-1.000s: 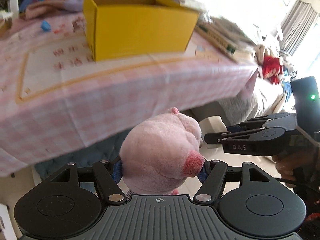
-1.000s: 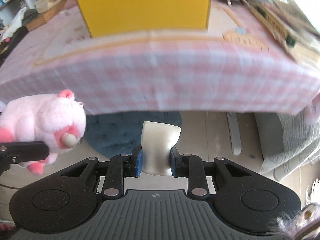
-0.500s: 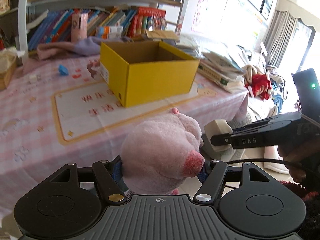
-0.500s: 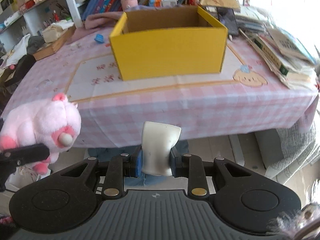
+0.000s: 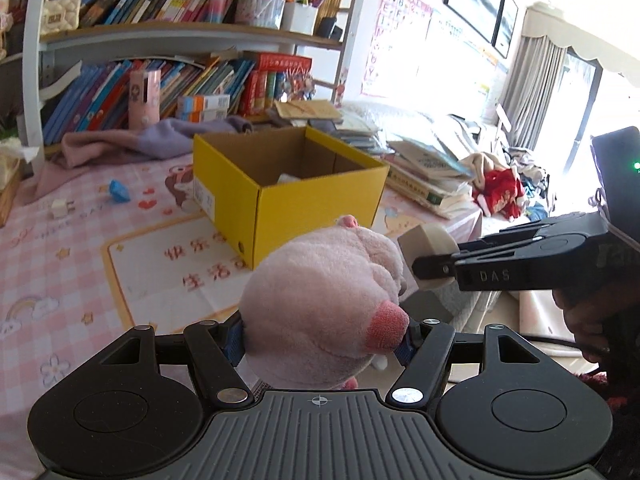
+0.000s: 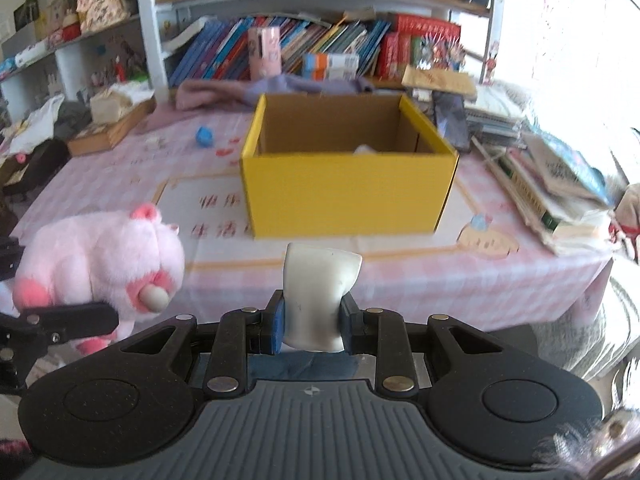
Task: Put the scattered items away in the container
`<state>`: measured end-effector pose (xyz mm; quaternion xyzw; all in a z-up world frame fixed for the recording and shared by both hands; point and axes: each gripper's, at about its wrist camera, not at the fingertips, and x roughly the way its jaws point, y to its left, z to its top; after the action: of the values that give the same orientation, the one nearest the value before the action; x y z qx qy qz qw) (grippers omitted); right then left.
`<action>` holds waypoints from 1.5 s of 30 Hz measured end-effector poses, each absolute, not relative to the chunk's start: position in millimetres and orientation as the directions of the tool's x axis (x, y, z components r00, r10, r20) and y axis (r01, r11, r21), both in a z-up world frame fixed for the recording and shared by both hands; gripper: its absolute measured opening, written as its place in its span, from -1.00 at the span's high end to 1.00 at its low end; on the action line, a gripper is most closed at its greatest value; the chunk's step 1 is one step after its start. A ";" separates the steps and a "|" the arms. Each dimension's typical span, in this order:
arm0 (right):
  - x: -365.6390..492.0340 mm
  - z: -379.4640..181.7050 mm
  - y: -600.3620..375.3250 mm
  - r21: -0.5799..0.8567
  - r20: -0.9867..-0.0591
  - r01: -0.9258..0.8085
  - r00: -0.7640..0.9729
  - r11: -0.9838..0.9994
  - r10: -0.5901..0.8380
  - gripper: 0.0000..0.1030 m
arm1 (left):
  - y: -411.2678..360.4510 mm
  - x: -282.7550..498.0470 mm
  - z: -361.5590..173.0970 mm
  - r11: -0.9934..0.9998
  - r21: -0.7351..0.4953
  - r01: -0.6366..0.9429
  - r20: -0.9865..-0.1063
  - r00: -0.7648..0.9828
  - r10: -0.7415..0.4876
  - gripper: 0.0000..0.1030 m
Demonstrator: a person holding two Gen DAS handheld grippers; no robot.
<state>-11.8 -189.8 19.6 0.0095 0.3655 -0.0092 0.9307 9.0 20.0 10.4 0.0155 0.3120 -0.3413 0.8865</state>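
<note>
The left gripper (image 5: 322, 338) squeezes a pink plush toy (image 5: 320, 304). The toy hangs in the air in front of the yellow box (image 6: 348, 176), on its left side, with its nose facing the box. The right gripper (image 6: 312, 322) squeezes a white squishy block (image 6: 320, 296). The block stands tall, its long side pointing up toward the box. The box sits open on the pink table (image 6: 460, 276).

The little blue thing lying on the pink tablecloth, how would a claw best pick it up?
Probably from straight above, pinching across the narrow middle of the blue thing. It lies low and flat on the tablecloth with bare cloth all round, so nothing blocks a downward approach. Its exact shape is too small to make out.
</note>
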 end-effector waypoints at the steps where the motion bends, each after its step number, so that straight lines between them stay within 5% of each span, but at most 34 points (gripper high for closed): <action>1: -7.3 22.8 -192.3 0.010 -0.674 0.026 0.739 1.000 -0.013 0.52 | 18.6 13.1 12.2 0.765 -0.188 0.616 -0.558 0.574 -0.599 -0.32; 17: 132.3 54.7 -251.2 -0.064 -0.525 -0.087 0.850 0.994 0.040 0.51 | -59.3 144.9 48.8 0.787 -0.085 0.611 -0.477 0.669 -0.570 -0.32; 41: 257.3 -32.2 -278.4 -0.036 -0.743 -0.243 0.655 0.969 0.136 0.47 | -153.6 282.6 -14.8 0.852 -0.059 0.521 -0.680 0.604 -0.416 -0.36; 43: 257.6 -33.6 -279.5 -0.035 -0.739 -0.238 0.660 0.971 0.135 0.39 | -155.7 285.6 -17.6 0.860 -0.043 0.509 -0.689 0.608 -0.395 -0.45; 45: 256.3 -32.3 -280.0 -0.044 -0.725 -0.229 0.677 0.972 0.126 0.01 | -155.6 287.7 -18.4 0.873 -0.030 0.487 -0.689 0.623 -0.371 -0.51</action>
<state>256.3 -280.0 -32.3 -0.0658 0.3900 0.0973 0.9133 287.7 -155.6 -18.4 0.0800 0.3625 -0.2391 0.8972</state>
